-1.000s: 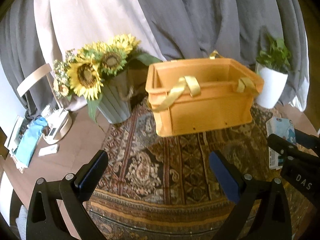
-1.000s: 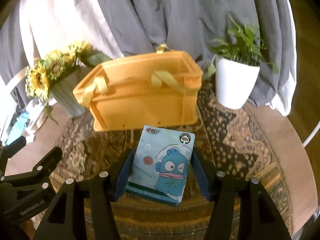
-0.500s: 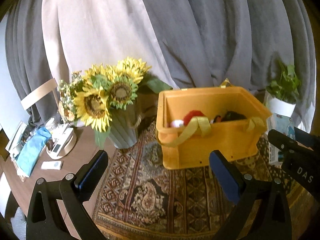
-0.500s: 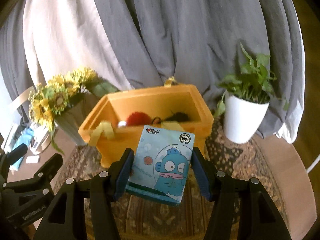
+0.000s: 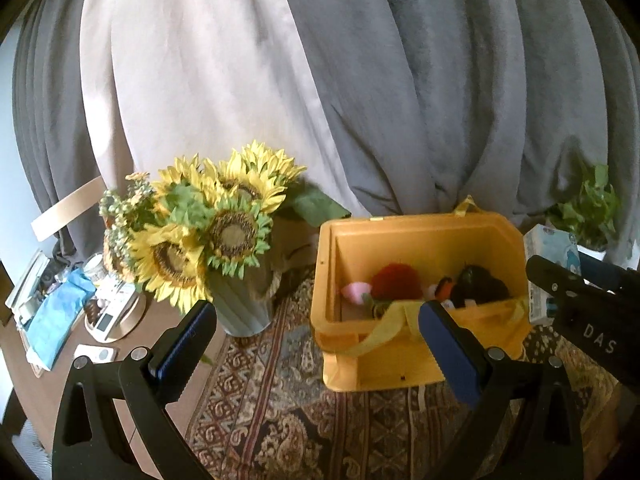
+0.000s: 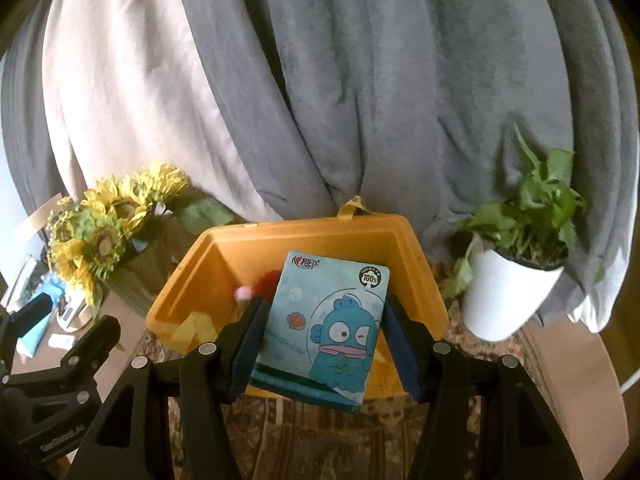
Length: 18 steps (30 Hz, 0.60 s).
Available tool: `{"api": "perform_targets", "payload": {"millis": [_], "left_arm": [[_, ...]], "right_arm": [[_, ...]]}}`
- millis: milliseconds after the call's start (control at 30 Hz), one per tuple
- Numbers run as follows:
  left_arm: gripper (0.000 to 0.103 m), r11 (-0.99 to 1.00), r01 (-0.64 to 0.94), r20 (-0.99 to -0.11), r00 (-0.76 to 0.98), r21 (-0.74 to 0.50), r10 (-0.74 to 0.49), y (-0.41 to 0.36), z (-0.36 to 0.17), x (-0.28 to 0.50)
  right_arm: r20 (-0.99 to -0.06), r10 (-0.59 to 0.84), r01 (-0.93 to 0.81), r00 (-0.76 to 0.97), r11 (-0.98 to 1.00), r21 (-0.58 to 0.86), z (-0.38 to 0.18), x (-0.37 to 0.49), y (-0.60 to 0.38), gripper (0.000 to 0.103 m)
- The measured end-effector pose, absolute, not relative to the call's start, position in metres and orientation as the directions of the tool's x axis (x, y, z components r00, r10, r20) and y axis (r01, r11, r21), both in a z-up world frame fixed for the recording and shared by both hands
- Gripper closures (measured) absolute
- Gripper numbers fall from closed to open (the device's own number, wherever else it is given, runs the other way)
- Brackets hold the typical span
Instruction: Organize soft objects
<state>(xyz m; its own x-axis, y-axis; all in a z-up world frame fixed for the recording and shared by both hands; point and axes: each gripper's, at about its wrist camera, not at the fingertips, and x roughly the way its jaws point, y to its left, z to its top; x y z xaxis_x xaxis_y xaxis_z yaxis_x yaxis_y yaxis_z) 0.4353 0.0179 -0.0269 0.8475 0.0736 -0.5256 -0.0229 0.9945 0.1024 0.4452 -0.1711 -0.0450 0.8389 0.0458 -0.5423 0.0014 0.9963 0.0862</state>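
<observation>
Right gripper (image 6: 324, 344) clamped on light-blue tissue pack with cartoon fish print (image 6: 326, 328), held over near wall of orange plastic crate (image 6: 312, 236). Left gripper (image 5: 316, 344) wide open, empty, left of crate. Plush toys (image 5: 396, 282) inside crate.

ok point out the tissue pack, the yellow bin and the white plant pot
tissue pack (image 6: 326, 330): right wrist view, printed front face.
yellow bin (image 6: 308, 236): right wrist view, far inner wall.
white plant pot (image 6: 504, 296): right wrist view, outer side.
</observation>
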Motion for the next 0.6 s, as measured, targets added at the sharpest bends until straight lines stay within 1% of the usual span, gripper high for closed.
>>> {"api": "perform_targets", "payload": {"millis": [200, 600], "left_arm": [[0.0, 0.994, -0.025, -0.532, 0.843, 0.107, 0.078, 0.015, -0.031, 0.465], [0.0, 0.992, -0.028, -0.552, 0.829, 0.123, 0.092, 0.011, -0.042, 0.501]], "right_arm": [[-0.548, 0.052, -0.012, 0.835, 0.997, 0.077, -0.047, 0.477, -0.169, 0.044], [-0.567, 0.045, -0.021, 0.823, 0.999, 0.049, -0.055, 0.524, -0.166, 0.044]]}}
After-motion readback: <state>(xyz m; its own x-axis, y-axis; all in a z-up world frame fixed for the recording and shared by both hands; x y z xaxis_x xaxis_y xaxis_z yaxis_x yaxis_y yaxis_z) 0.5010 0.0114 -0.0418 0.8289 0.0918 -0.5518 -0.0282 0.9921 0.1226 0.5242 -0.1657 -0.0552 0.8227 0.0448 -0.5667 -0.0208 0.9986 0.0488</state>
